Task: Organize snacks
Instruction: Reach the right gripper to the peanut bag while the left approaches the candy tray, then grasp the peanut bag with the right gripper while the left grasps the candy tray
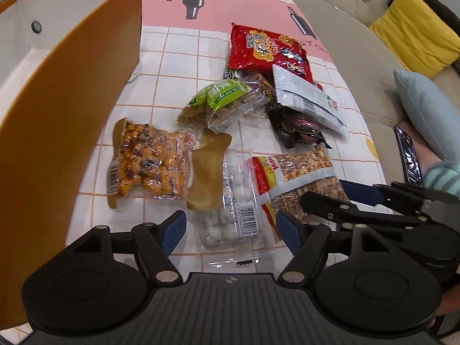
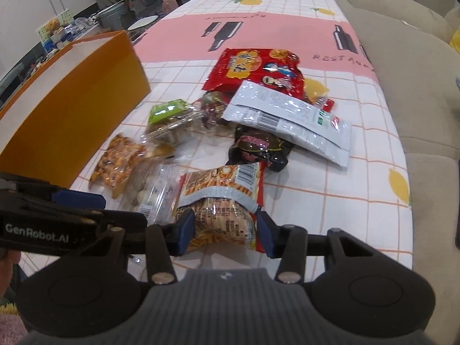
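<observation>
my right gripper (image 2: 225, 234) looks clamped on the red-edged clear bag of cracker sticks (image 2: 221, 201); my left gripper (image 1: 231, 228) spread over the clear pack of white candies (image 1: 230, 204), near the tablecloth's (image 2: 345, 201) near edge.

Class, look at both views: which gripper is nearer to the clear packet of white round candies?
Left. The left gripper hovers open directly over the candy packet, fingers either side. The right gripper sits beside it, straddling the noodle-snack bag.
</observation>
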{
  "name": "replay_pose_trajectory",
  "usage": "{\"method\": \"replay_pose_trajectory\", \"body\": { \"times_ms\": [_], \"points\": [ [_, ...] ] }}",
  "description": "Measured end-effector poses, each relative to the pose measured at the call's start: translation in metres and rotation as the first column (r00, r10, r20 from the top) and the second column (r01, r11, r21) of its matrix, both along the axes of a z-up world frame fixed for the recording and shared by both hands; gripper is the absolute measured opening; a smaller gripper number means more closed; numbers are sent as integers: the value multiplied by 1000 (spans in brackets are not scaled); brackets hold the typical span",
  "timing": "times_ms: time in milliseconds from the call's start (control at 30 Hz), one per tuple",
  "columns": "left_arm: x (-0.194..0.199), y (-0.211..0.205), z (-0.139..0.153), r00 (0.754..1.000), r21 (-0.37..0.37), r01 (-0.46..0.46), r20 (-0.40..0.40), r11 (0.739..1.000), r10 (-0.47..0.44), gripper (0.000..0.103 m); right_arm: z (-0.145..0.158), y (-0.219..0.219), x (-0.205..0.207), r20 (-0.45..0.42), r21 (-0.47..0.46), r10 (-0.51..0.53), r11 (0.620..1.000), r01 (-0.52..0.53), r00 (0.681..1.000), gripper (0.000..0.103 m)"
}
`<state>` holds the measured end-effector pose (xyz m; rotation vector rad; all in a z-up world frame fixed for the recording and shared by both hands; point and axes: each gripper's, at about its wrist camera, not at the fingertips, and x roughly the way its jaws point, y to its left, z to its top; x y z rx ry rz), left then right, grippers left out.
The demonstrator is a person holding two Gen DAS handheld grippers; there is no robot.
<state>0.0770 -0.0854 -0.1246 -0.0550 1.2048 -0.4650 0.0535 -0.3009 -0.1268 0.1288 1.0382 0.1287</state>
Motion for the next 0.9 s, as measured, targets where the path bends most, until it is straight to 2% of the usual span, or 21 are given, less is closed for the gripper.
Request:
{"method": "replay_pose_trajectory", "body": {
  "times_ms": [133,333,467,567,633,700,800,900],
  "points": [
    [1,-7,-5,1000,33,-1,-5,999,1,84,-2,-11,0,-7,32,-33,999,33,999,48],
    [-3,-24,-15,998,151,56,23,987,-60,88,-4,-18,3,-11,64,-75,995,76,997,50],
    [-6,-39,-19,994,215,83,55,973,-97,88,-6,-13,7,-4,79,-73,994,73,997,59],
    [-10,-45,-21,991,250,96,72,963,-117,88,-8,-10,9,-6,87,-75,993,76,997,60],
    [-11,-48,-21,988,269,102,81,958,-128,81,-11,-8,9,-11,79,-69,994,70,998,60],
    [-13,-48,-20,987,268,105,89,958,-134,72,-12,-7,9,-13,78,-65,995,66,998,54],
    [-11,-45,-20,988,250,104,89,963,-130,69,-10,-7,8,-14,88,-62,994,63,998,46],
    [-14,-41,-17,988,237,104,84,966,-127,66,-8,-5,7,-13,86,-59,994,60,998,43]
  ]
}}
